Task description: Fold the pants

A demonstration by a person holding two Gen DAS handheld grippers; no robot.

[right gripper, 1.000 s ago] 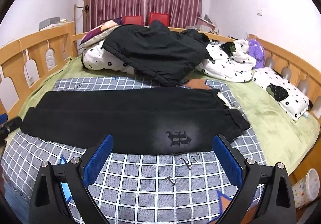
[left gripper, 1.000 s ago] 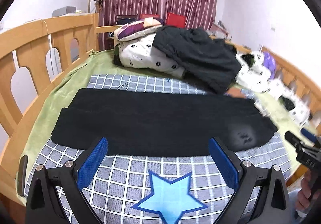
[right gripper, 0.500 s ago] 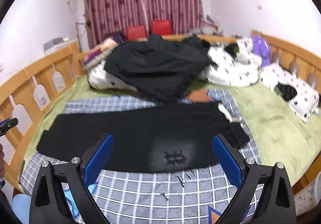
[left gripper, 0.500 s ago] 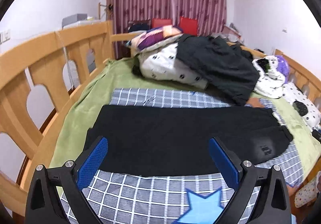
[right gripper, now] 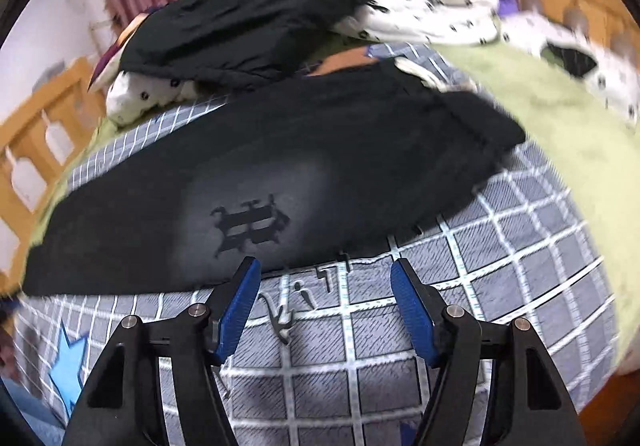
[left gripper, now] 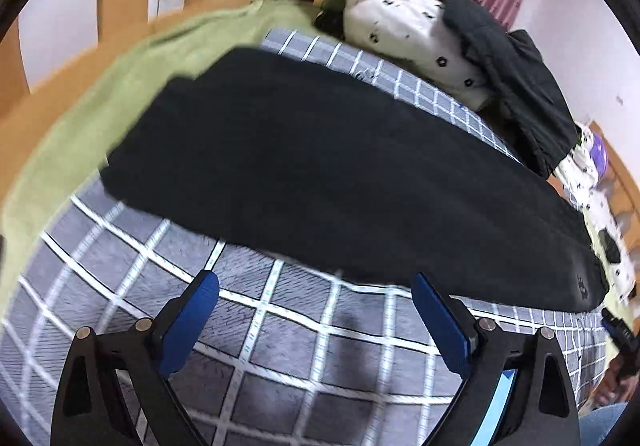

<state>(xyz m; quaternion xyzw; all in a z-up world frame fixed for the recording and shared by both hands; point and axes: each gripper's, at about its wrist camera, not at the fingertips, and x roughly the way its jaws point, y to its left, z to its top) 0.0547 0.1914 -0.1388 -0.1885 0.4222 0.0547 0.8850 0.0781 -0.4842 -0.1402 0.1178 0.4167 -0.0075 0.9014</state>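
Pants [left gripper: 340, 182], one black pair, lie flat and lengthwise across the checked blanket [left gripper: 288, 334] in your left wrist view, their near edge just ahead of your left gripper [left gripper: 316, 298]. Its jaws stand wide and hold nothing, hovering over bare blanket. One green sheet [left gripper: 132, 62] shows beyond the leg ends, and one dark jacket [left gripper: 516, 78] rests on a spotted white quilt [left gripper: 408, 30].

From your right wrist view, the same pants [right gripper: 280, 166] show one dark emblem [right gripper: 250, 222] close to your right gripper [right gripper: 326, 280]. Its jaws are spread, narrower than the left's, empty, over the blanket [right gripper: 400, 326] just short of the pants' edge. One blue star [right gripper: 68, 362] marks the blanket's left part.
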